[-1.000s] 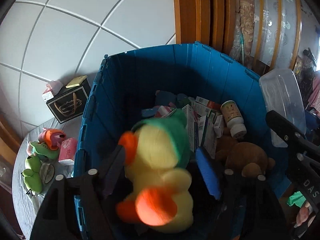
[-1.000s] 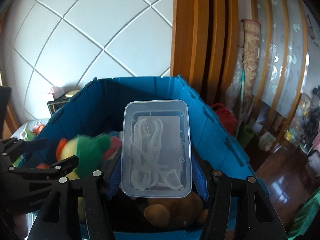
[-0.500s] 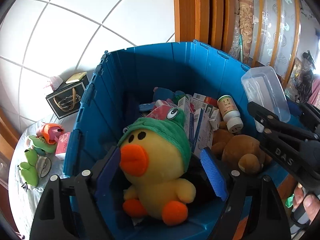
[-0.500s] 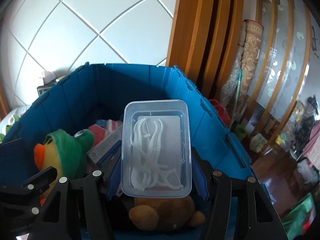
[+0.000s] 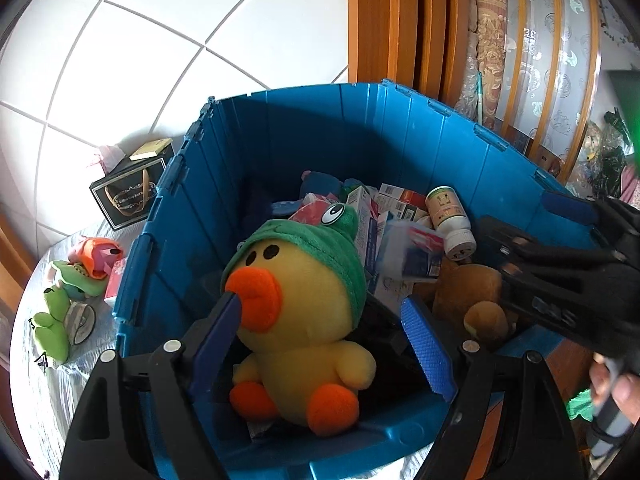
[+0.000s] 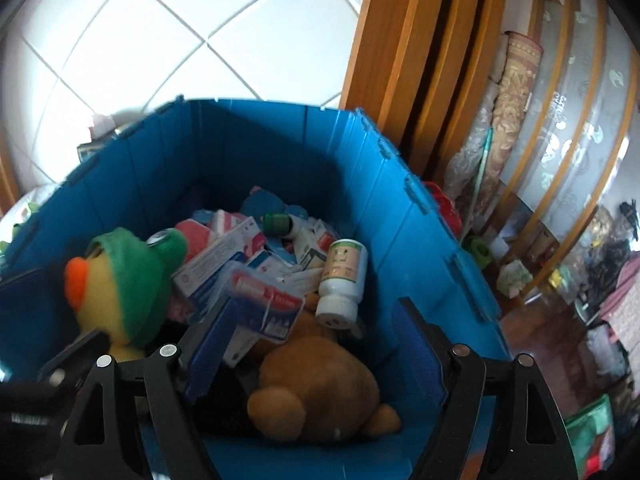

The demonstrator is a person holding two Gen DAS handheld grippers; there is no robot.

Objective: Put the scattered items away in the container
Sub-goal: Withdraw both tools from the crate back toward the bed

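Observation:
A blue crate (image 5: pixel 320 128) holds a yellow duck plush with a green hood (image 5: pixel 300 304), a brown bear plush (image 5: pixel 476 296), a white bottle (image 5: pixel 450 222) and several boxes. My left gripper (image 5: pixel 324 332) is open above the crate's near side, its jaws either side of the duck without gripping it. My right gripper (image 6: pixel 312 340) is open and empty above the bear (image 6: pixel 320 376). The clear plastic box (image 6: pixel 260 304) lies tilted on the boxes beside the bottle (image 6: pixel 342 280). The duck (image 6: pixel 120 276) shows at the left. The crate wall (image 6: pixel 248 148) rises behind.
Left of the crate on the table lie green frog toys (image 5: pixel 54 320), an orange-pink toy (image 5: pixel 94 252), a pink pack (image 5: pixel 116 280) and a black gift box (image 5: pixel 128 194). A tiled wall and wooden door frame (image 5: pixel 384 24) stand behind.
My left gripper opened and let the duck drop into the crate. My right gripper opened and the clear plastic box fell onto the boxes inside.

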